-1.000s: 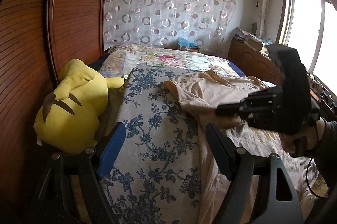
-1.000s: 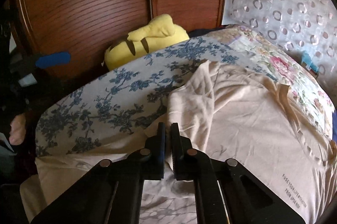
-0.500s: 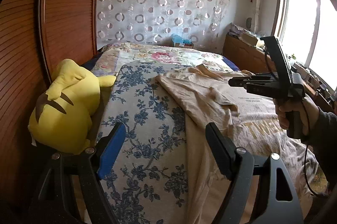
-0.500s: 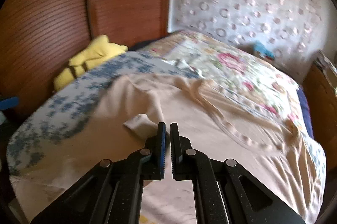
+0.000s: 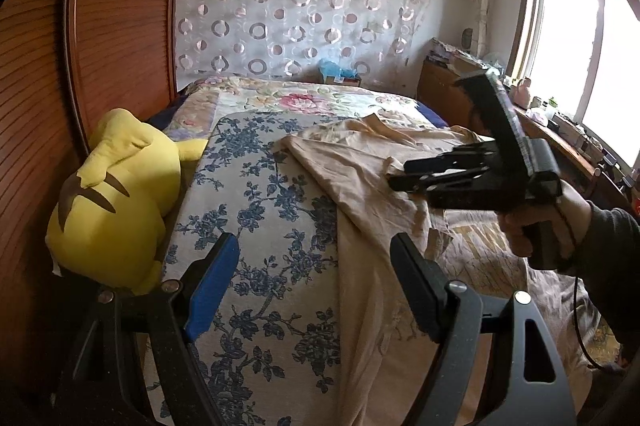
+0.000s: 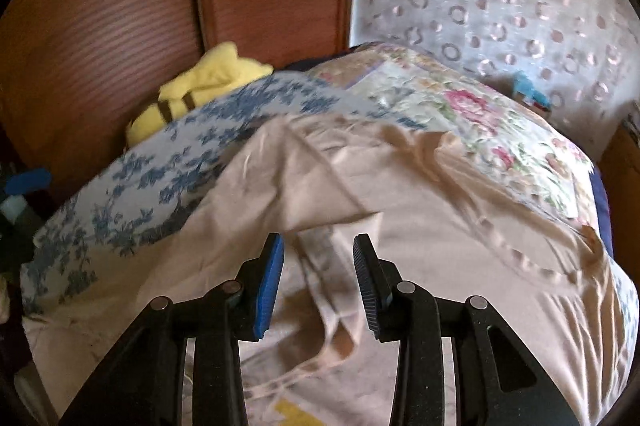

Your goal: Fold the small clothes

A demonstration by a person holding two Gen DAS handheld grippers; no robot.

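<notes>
Right gripper (image 6: 316, 280) fingers just parted, releasing beige shirt (image 6: 420, 218); tilted down.

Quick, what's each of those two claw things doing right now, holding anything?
Left gripper: open, holding nothing.
Right gripper: jaws just opened, beige shirt released below them.

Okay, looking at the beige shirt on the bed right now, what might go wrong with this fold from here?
The right gripper has just been opening above the folded-over flap of the beige T-shirt, with no cloth pinched; the loose flap may slump or crease unevenly. The shirt's near edge hangs over the side of the bed, so it could slide off. The left gripper is open and holds nothing, so nothing anchors that side.
</notes>
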